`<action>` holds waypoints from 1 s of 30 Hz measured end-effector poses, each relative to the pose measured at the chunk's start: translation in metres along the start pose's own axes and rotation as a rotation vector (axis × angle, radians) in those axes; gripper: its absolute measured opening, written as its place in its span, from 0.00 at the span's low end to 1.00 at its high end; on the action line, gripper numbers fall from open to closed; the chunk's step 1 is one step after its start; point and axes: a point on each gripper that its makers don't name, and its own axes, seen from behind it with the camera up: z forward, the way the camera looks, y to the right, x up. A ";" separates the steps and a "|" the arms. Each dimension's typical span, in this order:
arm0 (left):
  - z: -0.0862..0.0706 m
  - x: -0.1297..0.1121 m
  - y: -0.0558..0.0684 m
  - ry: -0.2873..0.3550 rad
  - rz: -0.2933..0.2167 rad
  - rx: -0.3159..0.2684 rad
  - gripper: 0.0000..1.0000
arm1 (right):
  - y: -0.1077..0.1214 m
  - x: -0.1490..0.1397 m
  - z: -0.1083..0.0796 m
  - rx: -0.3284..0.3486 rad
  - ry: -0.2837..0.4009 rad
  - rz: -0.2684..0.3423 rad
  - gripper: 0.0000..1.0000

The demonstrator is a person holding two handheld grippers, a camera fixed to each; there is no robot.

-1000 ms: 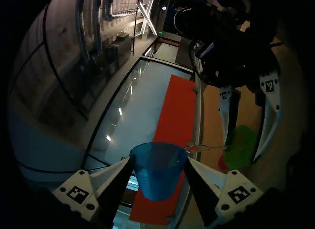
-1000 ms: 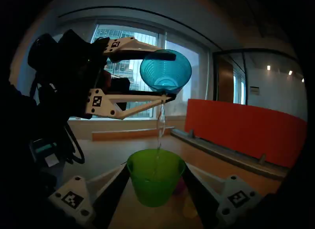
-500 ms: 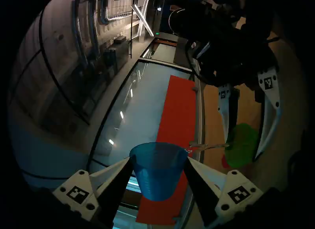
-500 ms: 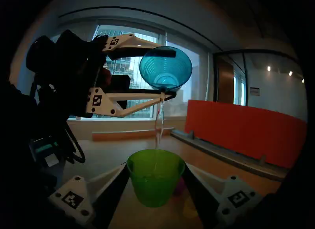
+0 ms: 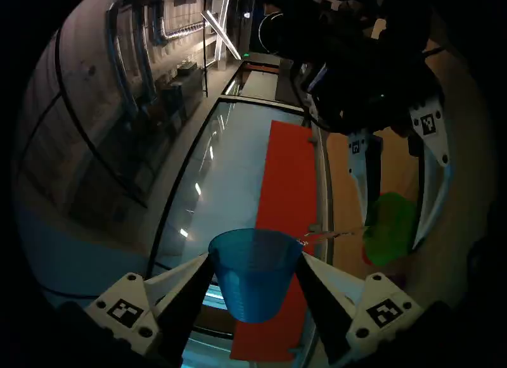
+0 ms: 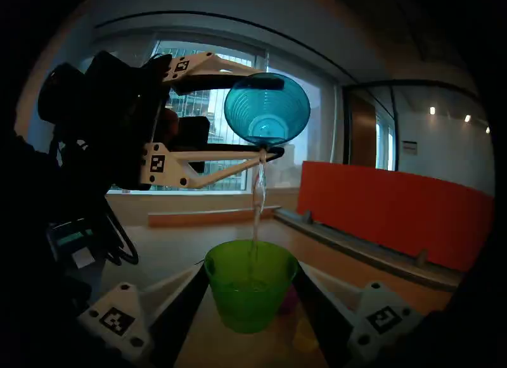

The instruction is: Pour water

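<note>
My left gripper (image 5: 253,257) clamped the blue cup (image 5: 253,289), tipped directly above the green cup (image 6: 250,295) pinched in my right gripper (image 6: 250,266). Water (image 6: 256,200) fell into it. Table (image 6: 171,251) lay beneath, and an orange panel (image 6: 393,209) stood well apart.

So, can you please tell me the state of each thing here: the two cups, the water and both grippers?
green cup, upright, appears partly filled.
blue cup, tipped on its side above the green cup, pouring.
water, thin stream falling from the blue cup's rim into the green cup.
left gripper, shut on the blue cup.
right gripper, shut on the green cup.
</note>
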 end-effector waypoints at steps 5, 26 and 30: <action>0.000 0.003 0.002 0.007 0.017 0.000 0.86 | 0.001 0.000 0.000 0.000 0.001 0.002 0.92; -0.001 0.010 0.005 0.014 0.144 0.000 0.86 | 0.002 0.002 0.001 -0.004 0.006 0.005 0.91; -0.003 0.012 0.006 0.017 0.166 0.000 0.86 | 0.002 0.004 0.000 -0.005 0.009 0.005 0.91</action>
